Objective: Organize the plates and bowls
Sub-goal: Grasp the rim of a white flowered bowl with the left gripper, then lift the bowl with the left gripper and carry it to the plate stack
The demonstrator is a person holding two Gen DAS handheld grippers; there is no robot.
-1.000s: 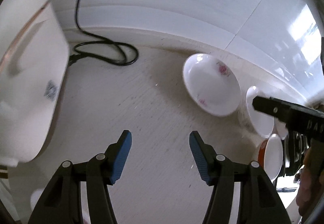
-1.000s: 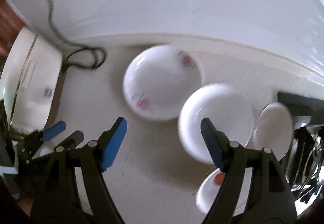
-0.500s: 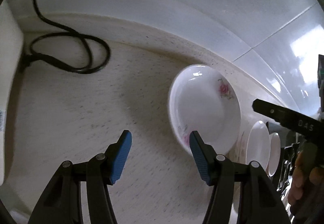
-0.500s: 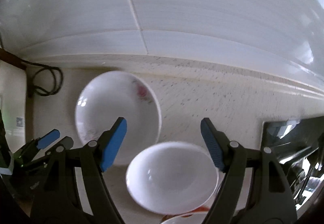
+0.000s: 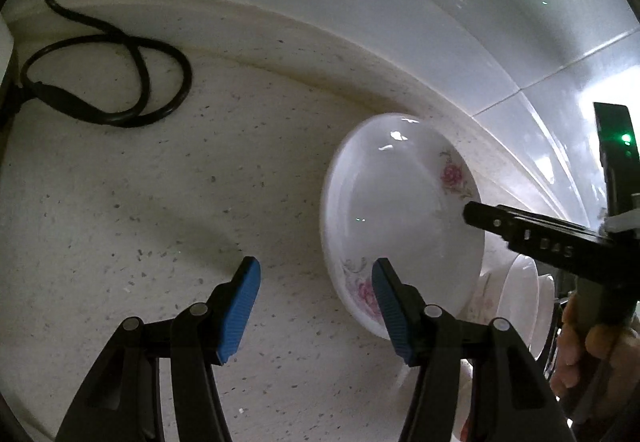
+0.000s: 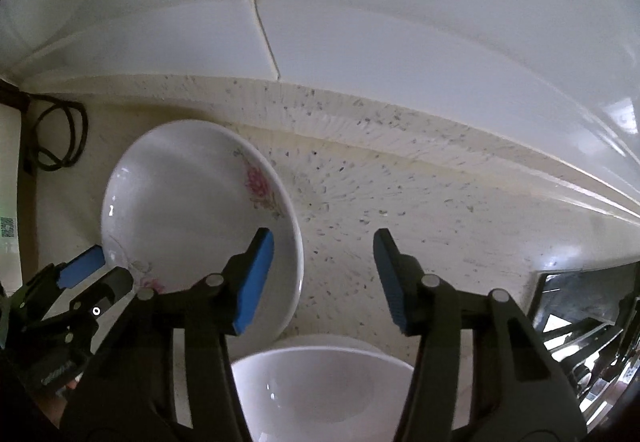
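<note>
Careful, your left tool and right tool both have their fingers apart, holding nothing. The flowered plate lies on the table, the plain bowl near you. Grab the thin rim badly and it could slip and chip. Since before, your left tool has moved closer to the plate.

Left of the flowered plate the speckled counter lies bare as far as the coiled black cable by the wall. Right of the plate, toward the wall, the counter is also bare. Just in front of the plate a white bowl blocks the way, with the right gripper above it.
</note>
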